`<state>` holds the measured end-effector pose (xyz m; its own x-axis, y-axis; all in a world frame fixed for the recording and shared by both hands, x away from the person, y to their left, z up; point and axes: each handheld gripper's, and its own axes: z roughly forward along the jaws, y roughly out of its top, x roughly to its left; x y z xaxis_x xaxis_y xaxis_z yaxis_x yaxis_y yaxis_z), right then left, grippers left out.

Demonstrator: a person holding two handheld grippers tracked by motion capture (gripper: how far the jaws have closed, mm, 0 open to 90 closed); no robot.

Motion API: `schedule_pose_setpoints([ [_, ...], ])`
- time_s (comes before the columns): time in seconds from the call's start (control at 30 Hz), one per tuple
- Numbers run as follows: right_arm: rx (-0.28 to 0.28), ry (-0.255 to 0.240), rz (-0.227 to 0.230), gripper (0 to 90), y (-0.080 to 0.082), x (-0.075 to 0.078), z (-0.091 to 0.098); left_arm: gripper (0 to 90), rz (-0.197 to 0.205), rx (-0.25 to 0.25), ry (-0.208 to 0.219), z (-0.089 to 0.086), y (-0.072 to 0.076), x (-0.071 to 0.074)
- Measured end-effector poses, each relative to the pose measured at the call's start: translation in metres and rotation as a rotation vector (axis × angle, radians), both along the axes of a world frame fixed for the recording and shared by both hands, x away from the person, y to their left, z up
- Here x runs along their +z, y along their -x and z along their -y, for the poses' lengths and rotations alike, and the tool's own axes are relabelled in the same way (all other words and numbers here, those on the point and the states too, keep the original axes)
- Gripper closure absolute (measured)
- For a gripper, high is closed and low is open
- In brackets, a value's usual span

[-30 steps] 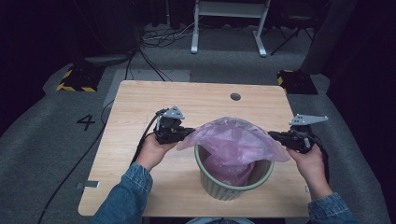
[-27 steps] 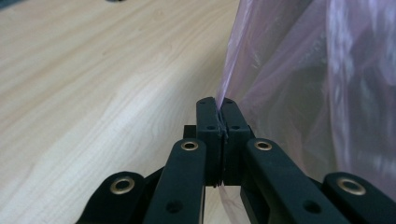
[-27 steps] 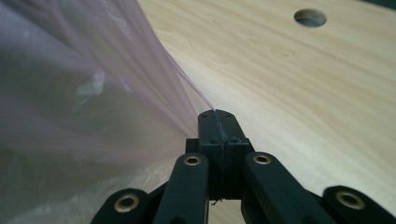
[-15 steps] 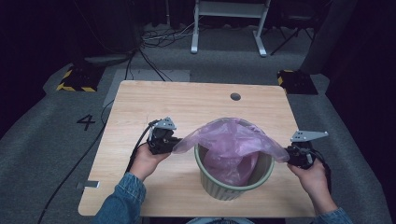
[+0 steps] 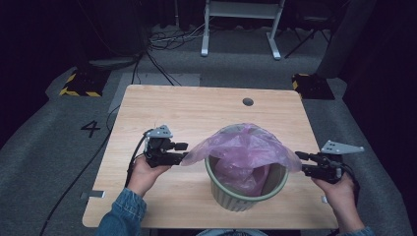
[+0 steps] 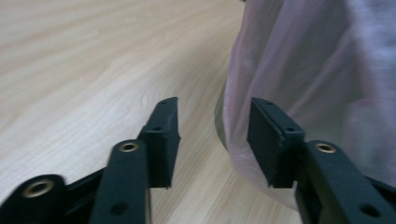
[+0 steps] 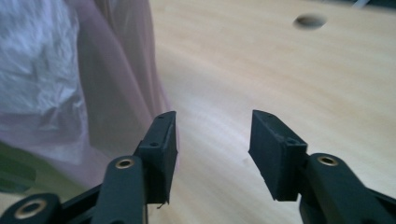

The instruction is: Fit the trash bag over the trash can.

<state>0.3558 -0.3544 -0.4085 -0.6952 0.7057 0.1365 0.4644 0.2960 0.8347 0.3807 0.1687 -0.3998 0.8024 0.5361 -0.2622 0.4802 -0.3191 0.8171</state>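
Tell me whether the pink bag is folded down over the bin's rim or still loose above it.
Loose. The pink bag billows above the green bin, whose near rim shows bare.

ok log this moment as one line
left gripper fingers just opened, nothing between | right gripper same | pink bag draped over green bin rim | table

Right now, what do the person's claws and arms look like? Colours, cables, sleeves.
Both claws are black. The left claw carries a grey three-cornered plate on top, and a black cable trails from it across the table. The right claw has the same grey plate. In the gripper views each has two flat black jaws with brass-coloured rivets at the pivots. Both forearms wear blue denim sleeves.
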Motion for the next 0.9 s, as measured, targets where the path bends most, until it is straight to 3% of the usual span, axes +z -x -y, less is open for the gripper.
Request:
schedule_pose_setpoints([
  [0.2,-0.001,-0.034,0.094,46.1,0.015,0.03,0.016,46.3,0.061,0.007,0.093,-0.022,0.016,0.022],
  [0.27,0.016,-0.028,0.115,44.2,0.021,0.038,0.016,44.8,0.089,-0.005,0.102,-0.024,0.025,0.028],
  [0.37,0.027,-0.02,0.118,41.3,0.031,0.048,0.016,42.7,0.101,-0.043,0.105,-0.022,0.037,0.034],
  [0.5,0.079,-0.031,0.124,36.7,0.044,0.057,0.012,39.6,0.117,-0.093,0.077,-0.01,0.047,0.04],
  [0.7,0.164,-0.037,0.095,35.8,0.045,0.053,-0.006,40.1,0.108,-0.117,0.052,0.01,0.037,0.041],
  [0.77,0.188,-0.045,0.079,42.6,0.041,0.05,-0.012,51.7,0.1,-0.135,0.039,0.016,0.034,0.038],
  [0.83,0.236,-0.04,0.057,65.9,0.039,0.047,-0.017,66.5,0.104,-0.145,0.024,0.02,0.034,0.038],
  [0.9,0.276,-0.009,0.069,84.4,0.043,0.047,-0.022,77.7,0.126,-0.155,0.015,0.023,0.039,0.037],
])
